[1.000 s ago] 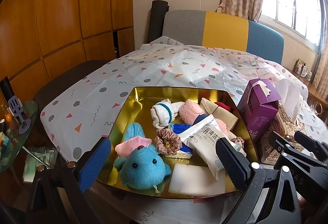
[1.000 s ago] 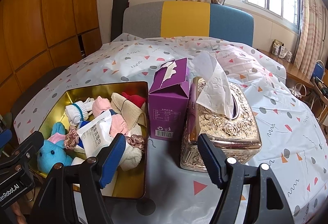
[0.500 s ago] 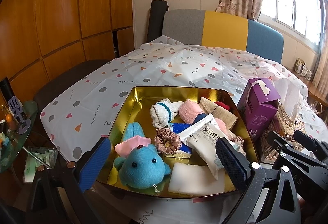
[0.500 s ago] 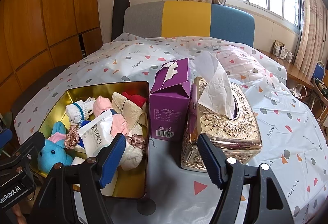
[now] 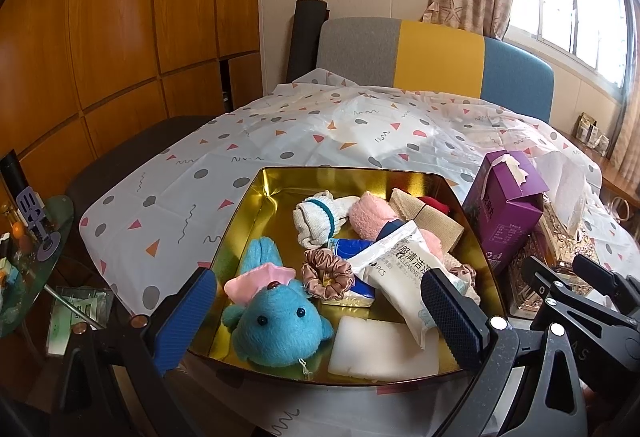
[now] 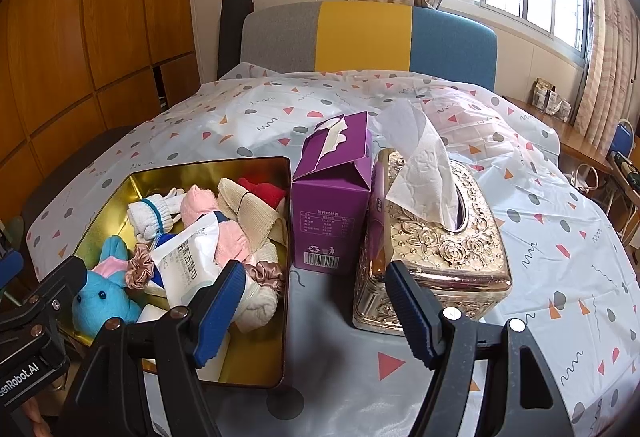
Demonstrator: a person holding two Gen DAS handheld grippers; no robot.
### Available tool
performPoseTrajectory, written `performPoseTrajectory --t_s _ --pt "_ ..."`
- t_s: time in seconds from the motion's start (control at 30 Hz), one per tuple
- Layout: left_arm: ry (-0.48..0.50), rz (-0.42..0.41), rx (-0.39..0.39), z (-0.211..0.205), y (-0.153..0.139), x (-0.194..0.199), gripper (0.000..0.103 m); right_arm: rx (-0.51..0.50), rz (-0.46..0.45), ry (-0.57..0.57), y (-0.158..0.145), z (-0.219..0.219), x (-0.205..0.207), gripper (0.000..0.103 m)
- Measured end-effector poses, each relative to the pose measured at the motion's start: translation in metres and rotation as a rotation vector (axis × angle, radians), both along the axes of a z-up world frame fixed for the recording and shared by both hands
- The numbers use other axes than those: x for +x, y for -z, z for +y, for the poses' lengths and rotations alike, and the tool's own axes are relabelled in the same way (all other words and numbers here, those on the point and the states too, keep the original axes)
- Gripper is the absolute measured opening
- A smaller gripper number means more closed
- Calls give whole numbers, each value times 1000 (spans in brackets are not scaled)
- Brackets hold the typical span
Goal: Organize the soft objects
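Left gripper (image 5: pixel 316 311): jaws spread wide, nothing between them; it hangs over the near edge of the gold tin, aimed down at the blue plush.
Right gripper (image 6: pixel 312 311): jaws spread too, empty; it sits over the bare tablecloth between the tin's right wall and the tissue box.
Change: none — against the views of a second ago both grippers keep their places and their spread, and nothing in the tin has shifted.
Gold tin (image 5: pixel 256 197): on the patterned tablecloth (image 5: pixel 280 141), already holding the soft things.
Blue plush (image 5: pixel 276 325): at the near left of the tin, a pink piece across its head.
Scrunchie (image 5: pixel 326 273): just beside the plush, on a blue-and-white packet.
Wipes pack (image 5: pixel 404 273): lies slanted over the pink towel (image 5: pixel 366 213); a white sock (image 5: pixel 316 221) sits behind.
White block (image 5: pixel 380 347): flat in the near right corner.
Purple carton (image 6: pixel 330 197): upright just right of the tin, touching the ornate tissue box (image 6: pixel 440 249).
Meaning: a pause, I judge — the sorting looks largely done or not yet resumed, and no next item is chosen.
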State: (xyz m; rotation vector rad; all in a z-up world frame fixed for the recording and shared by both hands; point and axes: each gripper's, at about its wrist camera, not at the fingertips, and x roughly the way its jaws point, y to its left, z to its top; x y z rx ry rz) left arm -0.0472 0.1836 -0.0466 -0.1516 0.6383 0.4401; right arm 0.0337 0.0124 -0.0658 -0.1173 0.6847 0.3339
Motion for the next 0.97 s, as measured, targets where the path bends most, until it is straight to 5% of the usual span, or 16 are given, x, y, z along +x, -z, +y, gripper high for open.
performPoseTrajectory --t_s 0.7,0.97 --pt "7 19 -3 2 5 1 103 -15 10 -7 5 0 0 74" --pt "5 13 -5 4 7 0 94 -13 9 -6 5 -1 0 74"
